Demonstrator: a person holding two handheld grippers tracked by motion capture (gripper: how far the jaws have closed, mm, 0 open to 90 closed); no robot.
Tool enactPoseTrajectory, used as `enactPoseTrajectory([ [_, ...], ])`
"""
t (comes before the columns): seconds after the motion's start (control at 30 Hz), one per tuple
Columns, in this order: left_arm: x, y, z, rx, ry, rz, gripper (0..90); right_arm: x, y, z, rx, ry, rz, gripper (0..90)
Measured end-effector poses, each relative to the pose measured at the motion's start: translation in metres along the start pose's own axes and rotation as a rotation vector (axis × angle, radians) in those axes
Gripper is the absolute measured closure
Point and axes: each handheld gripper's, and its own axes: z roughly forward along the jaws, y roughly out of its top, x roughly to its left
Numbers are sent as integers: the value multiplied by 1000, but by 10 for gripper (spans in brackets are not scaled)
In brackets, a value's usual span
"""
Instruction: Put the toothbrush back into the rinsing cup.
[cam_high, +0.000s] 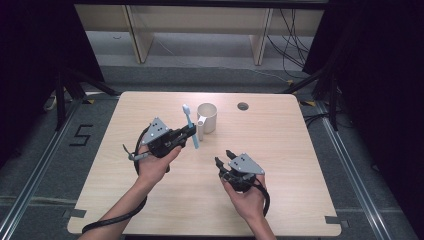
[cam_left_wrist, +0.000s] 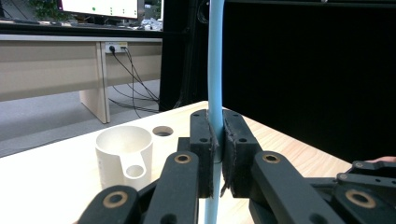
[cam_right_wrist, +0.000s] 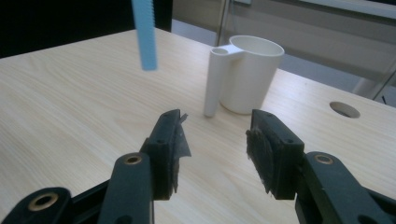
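1. The left claw (cam_high: 191, 136) is clamped on a blue toothbrush (cam_high: 190, 126); in the left claw view the handle (cam_left_wrist: 215, 70) stands upright between the closed pads (cam_left_wrist: 203, 140).
2. In the high view the toothbrush is held above the tabletop (cam_high: 280, 140), head up, its lower end hanging free.
3. A white cup (cam_high: 207, 118) stands on the tabletop just right of the toothbrush, apart from it. Its tube-shaped side holder (cam_high: 200, 129) faces the left claw.
4. The right claw (cam_high: 223, 157) stands apart with nothing between its pads (cam_right_wrist: 173, 149); it hovers low over the tabletop, near the cup and pointing toward it.
5. In the right claw view the cup (cam_right_wrist: 250, 74) is ahead, upright, with the toothbrush's lower end (cam_right_wrist: 144, 35) hanging to its left.
6. A round hole (cam_high: 243, 106) lies in the tabletop beyond the cup.
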Motion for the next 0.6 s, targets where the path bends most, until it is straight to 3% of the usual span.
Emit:
enactPoseTrajectory([
  [0.03, 1, 0, -1, -1, 4, 1, 836, -3, -1, 0, -6, -7, -32, 550],
  [0.13, 3, -1, -3, 2, 12, 11, 835, -6, -6, -3, 11, -16, 13, 552],
  [0.17, 4, -2, -4, 1, 14, 11, 836, -6, -8, -2, 16, 3, 34, 553],
  [0.2, 5, -2, -4, 1, 14, 13, 836, -9, -9, -3, 15, -22, 8, 555],
  [0.23, 5, -2, -5, 0, 17, 10, 836, -11, -10, -4, 21, -17, 6, 556],
  [0.27, 6, -2, -6, 1, 17, 13, 836, -10, -12, -4, 26, -15, 29, 556],
  [0.4, 8, -2, -8, -3, 18, 17, 836, -16, -16, -7, 39, -28, 22, 559],
  [0.57, 12, -2, -11, -7, 23, 29, 836, -21, -22, -9, 46, -34, 55, 563],
  [0.6, 13, -2, -11, -10, 23, 29, 835, -23, -23, -10, 39, -55, 41, 564],
])
